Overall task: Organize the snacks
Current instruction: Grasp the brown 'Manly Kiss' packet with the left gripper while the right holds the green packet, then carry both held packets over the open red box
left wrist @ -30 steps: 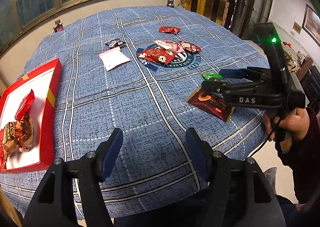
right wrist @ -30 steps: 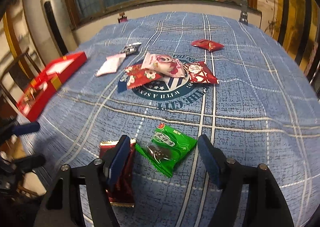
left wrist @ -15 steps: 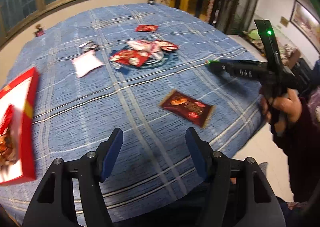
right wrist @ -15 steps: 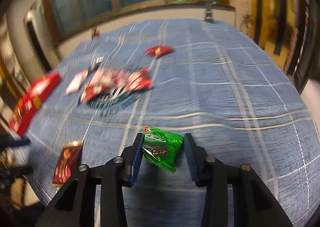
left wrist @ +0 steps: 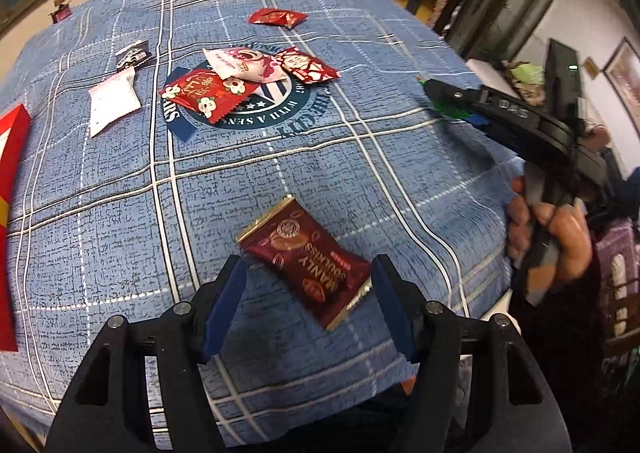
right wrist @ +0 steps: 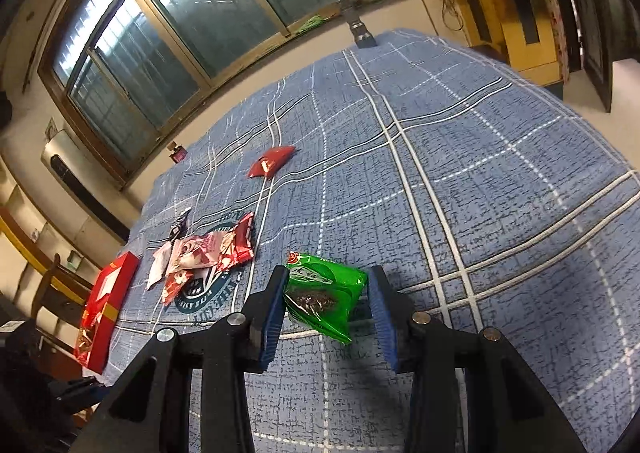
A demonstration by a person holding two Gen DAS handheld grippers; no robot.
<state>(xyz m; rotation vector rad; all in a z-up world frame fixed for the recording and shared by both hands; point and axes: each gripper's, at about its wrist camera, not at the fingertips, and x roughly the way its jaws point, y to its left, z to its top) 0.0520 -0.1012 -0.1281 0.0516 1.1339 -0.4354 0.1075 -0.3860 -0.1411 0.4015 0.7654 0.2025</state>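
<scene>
Left view only: maroon packet (left wrist: 306, 261) lying between open left tool (left wrist: 308, 303).
Right tool (right wrist: 326, 307): rolled sideways, gripping green packet (right wrist: 322, 295) above counter (right wrist: 460, 193).

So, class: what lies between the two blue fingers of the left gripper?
In the left wrist view, a dark red snack packet lies flat on the blue checked tablecloth between the left gripper's open fingers; neither pad touches it.

Right gripper (right wrist: 327, 303) pinched closed; left gripper (left wrist: 310, 303) agape.
</scene>
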